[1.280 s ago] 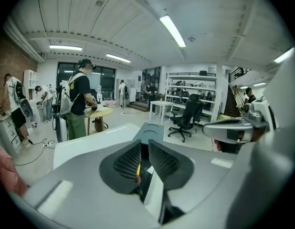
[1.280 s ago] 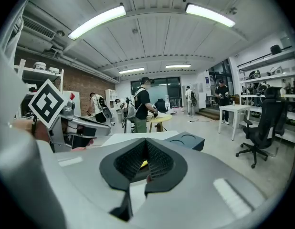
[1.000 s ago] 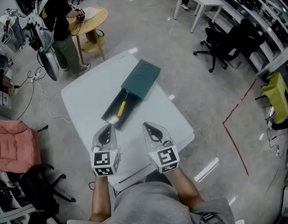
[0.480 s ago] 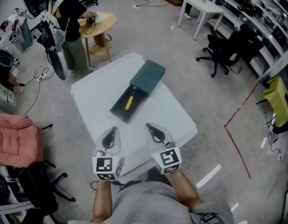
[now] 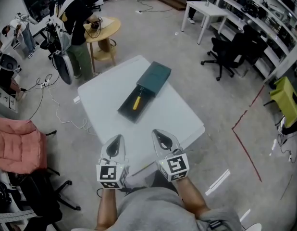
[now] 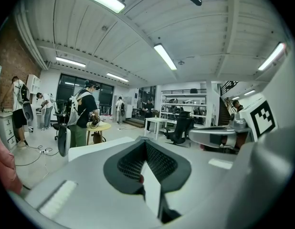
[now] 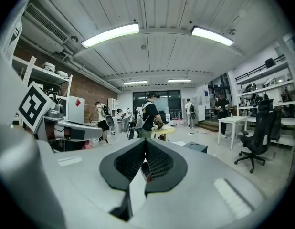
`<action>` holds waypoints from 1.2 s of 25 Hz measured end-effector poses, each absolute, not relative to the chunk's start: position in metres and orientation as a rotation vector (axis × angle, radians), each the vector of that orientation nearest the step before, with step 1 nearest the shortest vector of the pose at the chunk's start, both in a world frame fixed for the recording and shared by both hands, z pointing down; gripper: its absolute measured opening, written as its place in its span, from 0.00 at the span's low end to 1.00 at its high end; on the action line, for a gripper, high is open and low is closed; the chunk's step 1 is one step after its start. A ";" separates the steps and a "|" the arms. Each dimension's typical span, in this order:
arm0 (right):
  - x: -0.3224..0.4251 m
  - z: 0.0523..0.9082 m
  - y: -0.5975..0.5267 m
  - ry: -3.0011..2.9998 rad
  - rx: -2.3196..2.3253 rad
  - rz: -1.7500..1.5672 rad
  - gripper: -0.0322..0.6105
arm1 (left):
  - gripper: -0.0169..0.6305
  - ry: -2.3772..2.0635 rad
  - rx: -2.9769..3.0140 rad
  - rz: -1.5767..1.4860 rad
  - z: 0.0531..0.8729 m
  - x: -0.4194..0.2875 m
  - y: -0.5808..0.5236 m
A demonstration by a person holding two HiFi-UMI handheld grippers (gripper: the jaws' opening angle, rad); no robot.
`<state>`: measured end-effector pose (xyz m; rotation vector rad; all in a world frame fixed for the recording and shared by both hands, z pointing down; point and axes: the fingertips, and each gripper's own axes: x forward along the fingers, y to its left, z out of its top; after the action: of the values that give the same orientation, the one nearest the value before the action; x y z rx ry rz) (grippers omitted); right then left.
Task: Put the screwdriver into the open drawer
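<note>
The screwdriver (image 5: 137,101) lies in the open drawer (image 5: 128,111) of a dark green cabinet (image 5: 155,77) on the white tabletop (image 5: 179,121). The left hand-held gripper (image 5: 117,138) and right hand-held gripper (image 5: 156,133) hover over the near edge, jaws closed and empty, well apart from the drawer, with bare tabletop between. Beyond, a person (image 5: 74,23) stands at a round wooden table (image 5: 110,25). A black office chair (image 5: 225,52), a white table (image 5: 206,6) and shelving (image 5: 264,8) fill the right of the grey-floored workshop; a pink seat (image 5: 16,146) sits left.
</note>
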<state>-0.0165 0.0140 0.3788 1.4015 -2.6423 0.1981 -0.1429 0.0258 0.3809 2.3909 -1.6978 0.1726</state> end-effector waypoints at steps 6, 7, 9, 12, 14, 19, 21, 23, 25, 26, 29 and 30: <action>-0.015 0.376 0.034 -2.634 1.436 0.195 0.05 | 0.05 -1.673 2.417 0.171 0.380 -0.143 0.045; -0.015 0.376 0.037 -2.633 1.442 0.196 0.05 | 0.05 -1.670 2.420 0.170 0.379 -0.143 0.048; -0.014 0.376 0.041 -2.631 1.453 0.195 0.05 | 0.04 -1.666 2.426 0.170 0.379 -0.143 0.051; -0.014 0.377 0.043 -2.622 1.460 0.191 0.05 | 0.04 -1.661 2.433 0.172 0.379 -0.142 0.052; -0.013 0.377 0.043 -2.613 1.460 0.187 0.05 | 0.05 -1.658 2.434 0.176 0.379 -0.142 0.051; -0.015 0.378 0.040 -2.604 1.461 0.180 0.05 | 0.04 -1.650 2.445 0.179 0.378 -0.141 0.049; -0.015 0.378 0.039 -2.604 1.460 0.181 0.05 | 0.05 -1.648 2.448 0.181 0.378 -0.140 0.048; -0.015 0.381 0.038 -2.604 1.456 0.185 0.05 | 0.05 -1.646 2.449 0.185 0.379 -0.140 0.047; -0.017 0.381 0.037 -2.608 1.454 0.183 0.05 | 0.05 -1.646 2.450 0.191 0.381 -0.140 0.045; -0.017 0.381 0.036 -2.609 1.453 0.183 0.05 | 0.05 -1.647 2.451 0.193 0.382 -0.140 0.045; -0.019 0.383 0.034 -2.609 1.450 0.186 0.05 | 0.05 -1.648 2.448 0.197 0.383 -0.141 0.042; -0.019 0.384 0.034 -2.608 1.450 0.188 0.05 | 0.05 -1.647 2.447 0.198 0.384 -0.142 0.042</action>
<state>-0.0191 0.0335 0.3841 1.4496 -2.6077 0.1877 -0.1418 0.0421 0.3837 2.4469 -1.6467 0.1978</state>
